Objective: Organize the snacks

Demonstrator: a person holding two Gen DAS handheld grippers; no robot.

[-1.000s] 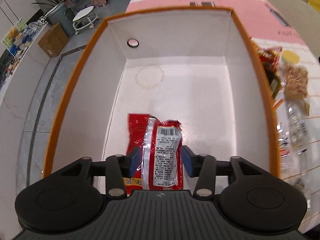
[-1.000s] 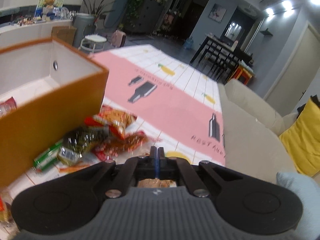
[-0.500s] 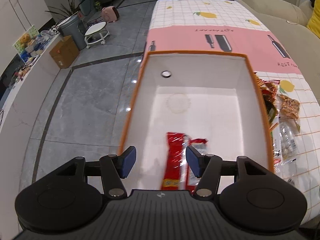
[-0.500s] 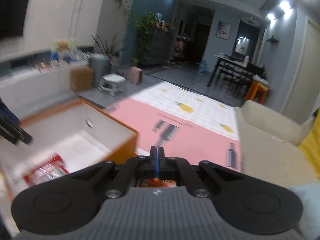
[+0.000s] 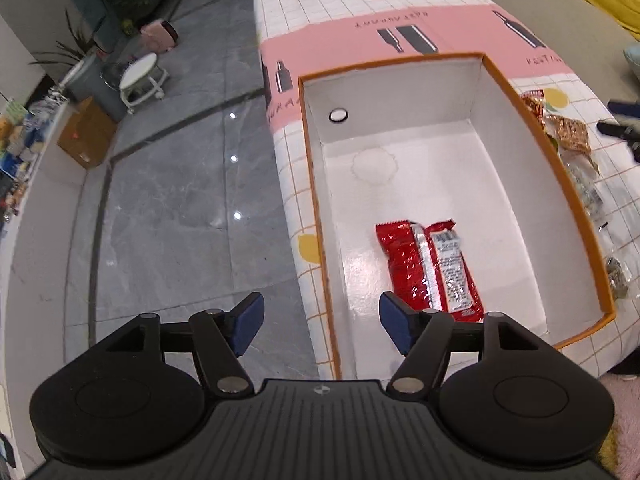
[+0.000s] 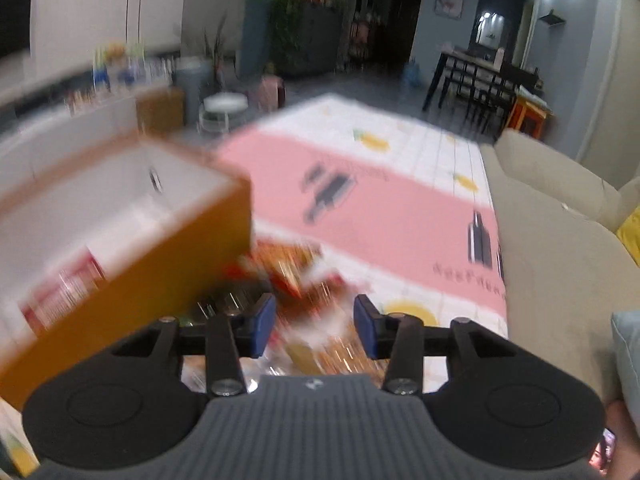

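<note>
One red foil snack packet [image 5: 430, 266] lying flat on the white floor of the orange-rimmed box [image 5: 568, 196], label side up, toward the near end and closer to the left wall than the right. Nothing else visible inside the box.

Left hand-held gripper [image 5: 322, 322] spread wide and holding nothing, raised above the box's near left corner, one blue pad [image 5: 249, 320] out over the grey floor, the other over the box interior, just short of the packet's end.

Right hand-held gripper [image 6: 315, 330] likewise wide apart and unloaded, pointed down at the loose snack pile [image 6: 294, 280] on the table [image 6: 400, 208], just beside the box's outer right wall. Heavy motion blur in the right wrist view.

Count of loose packets: cannot tell exactly. Several at least from the left wrist view along the box's right side [image 5: 576, 152]: a reddish one, a brownish one, a clear wrapper or two, partly hidden by the box wall and overlapping.

Handling, as a judgement: light, soft film bags, crinkly and slippery, likely brittle contents inside, so easily crushed. Best taken across a narrow flat part or at a sealed end, with a gentle close rather than a hard pinch. Overlap in the pile risky: possible to catch two wrappers at once or drag a neighbour. Topmost, most separate packet probably the safest pick. Box itself stiff cardboard, likely light enough to slide if bumped.
</note>
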